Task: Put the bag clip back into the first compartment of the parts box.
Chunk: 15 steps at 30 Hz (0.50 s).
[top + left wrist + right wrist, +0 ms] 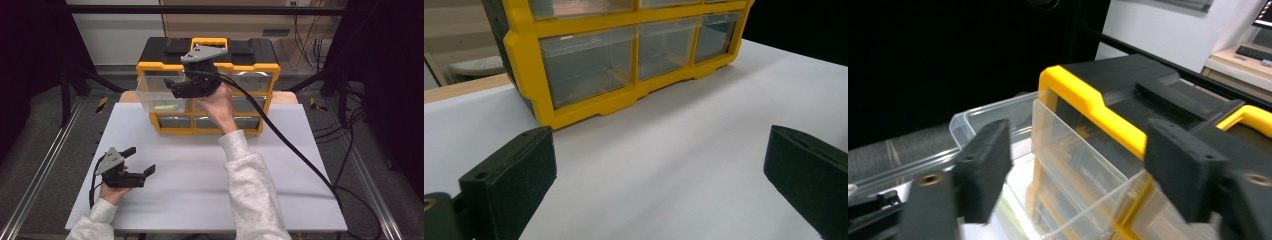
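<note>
At the tabletop's far edge, the yellow-and-black organizer's [207, 87] clear drawer [157, 95] stands pulled out, with the right gripper [172, 85] released over it and the left gripper [142, 162] spread wide near the front left corner.

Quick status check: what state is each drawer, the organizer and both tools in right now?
Organizer: upright on the table, lid shut.
Top-left drawer: pulled out, a yellow-green item inside.
Lower drawers: pushed in.
Right tool: open, at the pulled-out drawer, holding nothing.
Left tool: open, empty, over the table.
</note>
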### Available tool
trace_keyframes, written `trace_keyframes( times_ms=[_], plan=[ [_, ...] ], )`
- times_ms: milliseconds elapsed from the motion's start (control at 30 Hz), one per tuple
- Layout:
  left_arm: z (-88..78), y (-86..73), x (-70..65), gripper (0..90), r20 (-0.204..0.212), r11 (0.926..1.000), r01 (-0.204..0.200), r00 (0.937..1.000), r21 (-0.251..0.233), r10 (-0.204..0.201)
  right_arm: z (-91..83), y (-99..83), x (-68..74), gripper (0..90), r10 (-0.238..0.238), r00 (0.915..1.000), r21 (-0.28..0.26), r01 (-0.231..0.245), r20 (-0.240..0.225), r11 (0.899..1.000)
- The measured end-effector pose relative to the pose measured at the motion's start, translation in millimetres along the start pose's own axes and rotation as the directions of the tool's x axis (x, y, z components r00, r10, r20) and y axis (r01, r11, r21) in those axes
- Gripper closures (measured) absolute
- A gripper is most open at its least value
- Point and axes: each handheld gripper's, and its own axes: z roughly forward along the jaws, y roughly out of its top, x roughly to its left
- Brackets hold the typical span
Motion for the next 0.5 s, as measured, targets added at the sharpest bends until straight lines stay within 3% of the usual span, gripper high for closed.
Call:
trace_keyframes(
  times_ms=[267,500],
  plan=[
    [0.5,-0.1,-0.4,0.2,0.001,1.0000,-0.001,1.0000,0.002,0.001,-24.8,-1.6,5.2,7.4,0.030,0.9994,-0.061,-0.029,0.019,0.998],
    [0.6,-0.1,-0.7,0.2,0.000,1.0000,-0.004,1.0000,0.003,0.004,-45.0,-14.8,6.3,4.3,0.046,0.9987,-0.086,-0.044,0.023,0.995]
  ],
)
